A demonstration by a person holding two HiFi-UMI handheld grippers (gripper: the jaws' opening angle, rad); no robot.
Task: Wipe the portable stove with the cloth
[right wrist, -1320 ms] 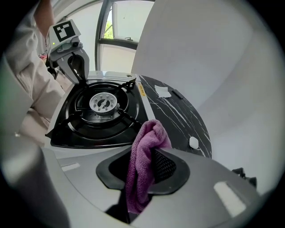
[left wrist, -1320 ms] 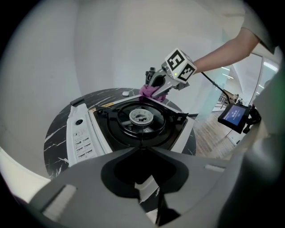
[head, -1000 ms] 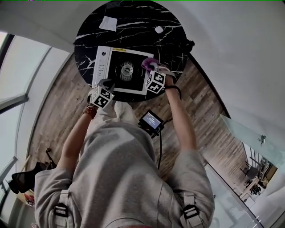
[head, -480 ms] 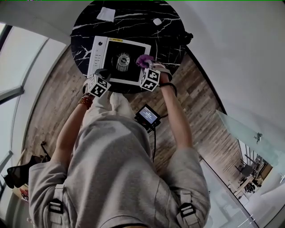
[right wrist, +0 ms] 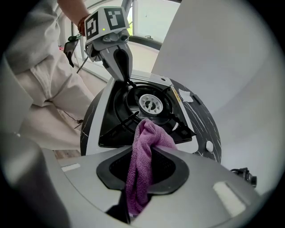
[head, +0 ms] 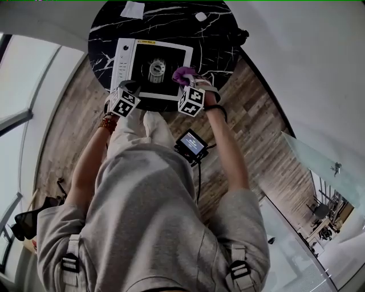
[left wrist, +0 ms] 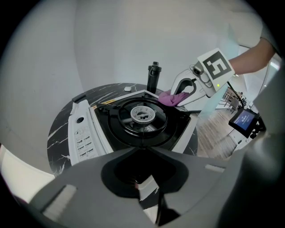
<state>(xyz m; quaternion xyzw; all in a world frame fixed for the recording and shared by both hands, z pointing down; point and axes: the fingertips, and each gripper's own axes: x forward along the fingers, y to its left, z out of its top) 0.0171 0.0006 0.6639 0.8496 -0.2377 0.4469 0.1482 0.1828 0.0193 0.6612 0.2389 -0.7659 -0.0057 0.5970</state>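
- Purple cloth (right wrist: 144, 151): pinched between the closed jaws of the right gripper (right wrist: 133, 202). Its bunched free end lies over the right side of the portable stove's (head: 126, 60) black top, near the burner (head: 157, 69).
- Left gripper (left wrist: 146, 189): jaws drawn nearly together on the stove's white rim, at the near left corner beside the control strip.
- Portable stove: white frame, black top, central round burner. It sits on the round black marble table (head: 214, 48), control strip to the person's left.
- White paper square (head: 132, 9): on the table's far side, apart from the stove.
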